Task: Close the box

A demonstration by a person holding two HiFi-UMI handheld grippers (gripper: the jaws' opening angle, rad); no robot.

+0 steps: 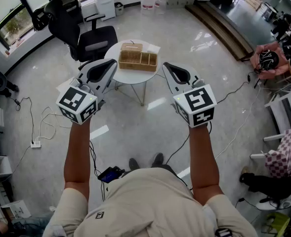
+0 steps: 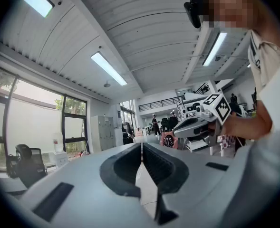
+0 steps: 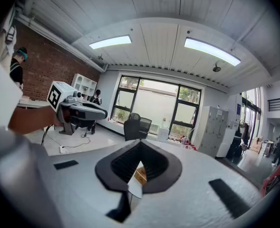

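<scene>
A woven wicker box (image 1: 138,60) with open compartments lies on a small round white table (image 1: 127,76), and a smaller tan box (image 1: 131,47) sits behind it. Both my grippers are held up in the air on the near side of the table, short of the box. My left gripper (image 1: 111,63) is shut and empty; in its own view the ribbed fingers (image 2: 154,163) meet at the left gripper's tip (image 2: 141,146). My right gripper (image 1: 166,66) is shut too, with nothing held (image 3: 140,144). A sliver of the tan box (image 3: 140,175) shows through the slot behind its jaws.
A black office chair (image 1: 83,31) stands behind the table at the left. Cables and a power strip (image 1: 35,143) lie on the glossy floor at the left, more cables at the right. Steps (image 1: 219,26) run at the back right. A white cabinet (image 1: 104,0) stands by the windows.
</scene>
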